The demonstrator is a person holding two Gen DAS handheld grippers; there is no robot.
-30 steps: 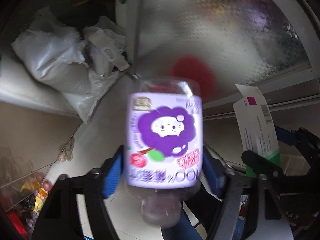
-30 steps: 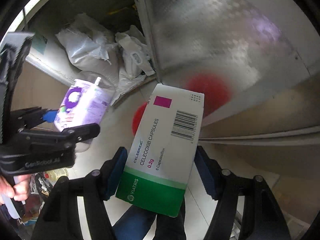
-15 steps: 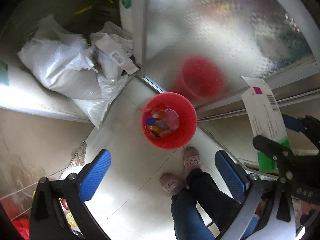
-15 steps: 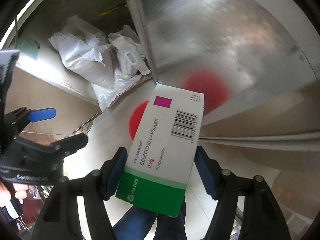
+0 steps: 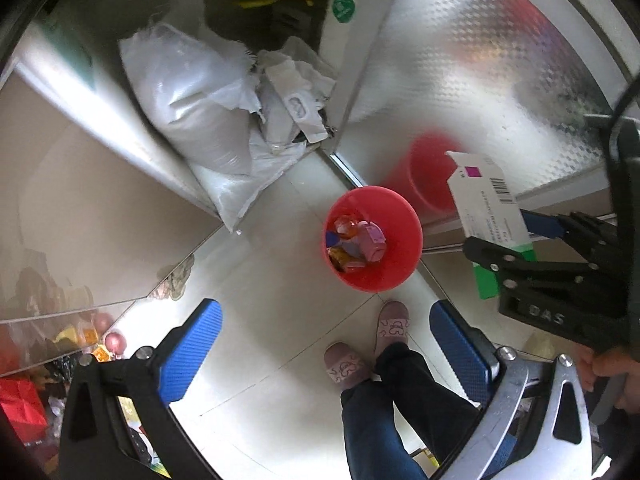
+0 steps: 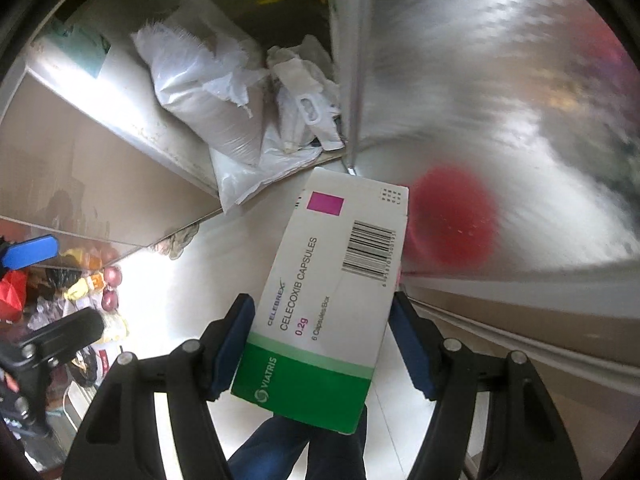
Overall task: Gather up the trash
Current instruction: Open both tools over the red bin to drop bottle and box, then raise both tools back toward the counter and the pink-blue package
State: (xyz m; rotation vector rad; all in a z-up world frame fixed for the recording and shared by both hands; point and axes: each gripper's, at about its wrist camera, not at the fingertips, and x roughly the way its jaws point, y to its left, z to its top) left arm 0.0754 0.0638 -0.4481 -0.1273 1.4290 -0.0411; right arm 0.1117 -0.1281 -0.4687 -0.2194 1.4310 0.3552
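Bucket (image 5: 404,268): red, holds wrappers, purple bottle (image 5: 370,240) | left gripper (image 5: 326,354): spread, empty | right gripper (image 6: 322,340): clamps medicine box (image 6: 324,300)

Bucket (image 5: 400,276) on floor (image 5: 260,280) before glass door (image 5: 480,80), sacks (image 5: 192,112) left, perhaps wrappers (image 5: 356,240) inside

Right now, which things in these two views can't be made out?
- Red bucket: the right wrist view shows none of it clearly; the medicine box in the right gripper covers it.
- Bucket contents: left wrist view, too small to identify.
- Area behind the frosted glass door: blurred.
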